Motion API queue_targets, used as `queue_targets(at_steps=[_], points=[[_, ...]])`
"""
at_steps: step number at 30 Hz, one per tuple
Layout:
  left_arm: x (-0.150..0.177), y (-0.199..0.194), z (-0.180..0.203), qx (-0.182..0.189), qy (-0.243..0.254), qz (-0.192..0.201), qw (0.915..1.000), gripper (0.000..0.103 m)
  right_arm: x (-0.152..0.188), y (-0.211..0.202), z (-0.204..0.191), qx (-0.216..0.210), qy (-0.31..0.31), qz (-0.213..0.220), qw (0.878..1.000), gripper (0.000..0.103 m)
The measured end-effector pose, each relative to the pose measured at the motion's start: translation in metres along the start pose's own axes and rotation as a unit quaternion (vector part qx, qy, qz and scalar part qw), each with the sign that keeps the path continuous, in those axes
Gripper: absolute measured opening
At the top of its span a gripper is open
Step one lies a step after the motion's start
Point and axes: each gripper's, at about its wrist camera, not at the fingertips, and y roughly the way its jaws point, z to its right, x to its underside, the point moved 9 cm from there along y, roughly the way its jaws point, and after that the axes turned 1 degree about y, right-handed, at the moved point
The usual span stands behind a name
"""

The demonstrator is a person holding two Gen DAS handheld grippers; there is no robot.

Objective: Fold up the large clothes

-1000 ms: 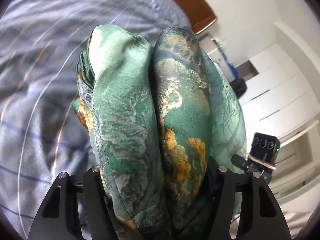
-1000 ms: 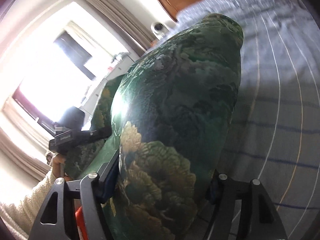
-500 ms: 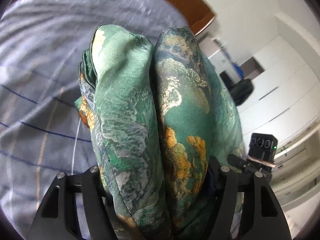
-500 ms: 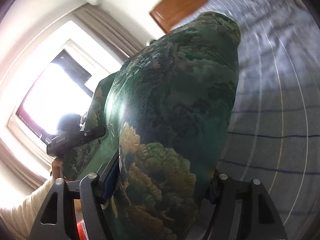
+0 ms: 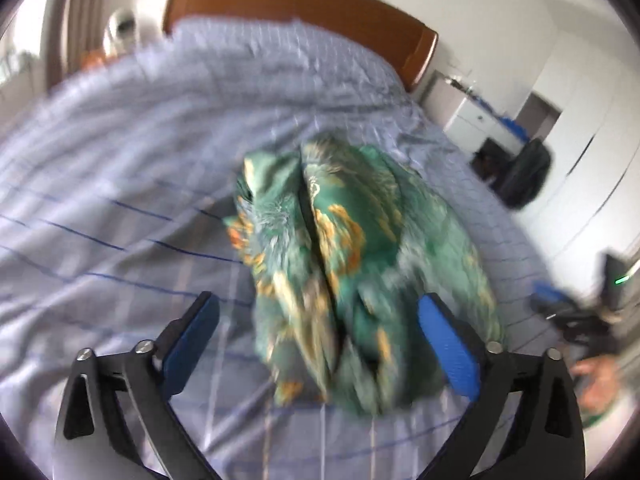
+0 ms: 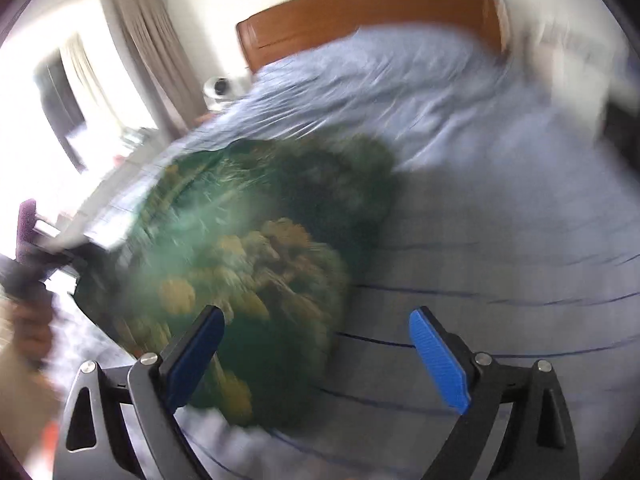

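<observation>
The folded green garment with gold and orange print point(image 5: 352, 264) lies in a bundle on the blue striped bedsheet point(image 5: 120, 184). My left gripper point(image 5: 320, 332) is open, its blue pads point(image 5: 448, 344) on either side of the bundle's near end, apart from it. In the right wrist view the same garment point(image 6: 256, 264) lies blurred on the sheet point(image 6: 500, 240). My right gripper point(image 6: 316, 344) is open and empty, its left pad point(image 6: 196, 356) in front of the cloth. The other gripper shows at the right edge point(image 5: 576, 316) of the left wrist view and at the left edge point(image 6: 36, 256) of the right wrist view.
A brown wooden headboard point(image 5: 304, 8) stands at the far end of the bed. A curtained bright window point(image 6: 80, 92) is at the left. White cupboards and a dark bag point(image 5: 524, 172) stand to the right of the bed.
Both grippers have opened and let go of the garment, which now lies on the bed. Both have pulled back from it, and the views are motion-blurred.
</observation>
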Motion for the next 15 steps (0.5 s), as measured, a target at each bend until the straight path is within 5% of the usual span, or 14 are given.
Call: queue_targets(at_steps=[4, 11, 15], points=[[0.021, -0.046, 0.042, -0.068, 0.050, 0.057, 0.9948, 0.102, 0.014, -0.063, -0.007, 0.116, -0.039, 0.034, 0.992, 0.096], [0.068, -0.080, 0.093, -0.071, 0.038, 0.066, 0.9945, 0.103, 0.031, -0.121, -0.007, 0.166, -0.033, 0.053, 0.984, 0.096], [0.078, -0.095, 0.104, -0.117, 0.049, 0.083, 0.9885, 0.103, 0.040, -0.144, -0.013, 0.172, -0.047, 0.065, 0.982, 0.096]])
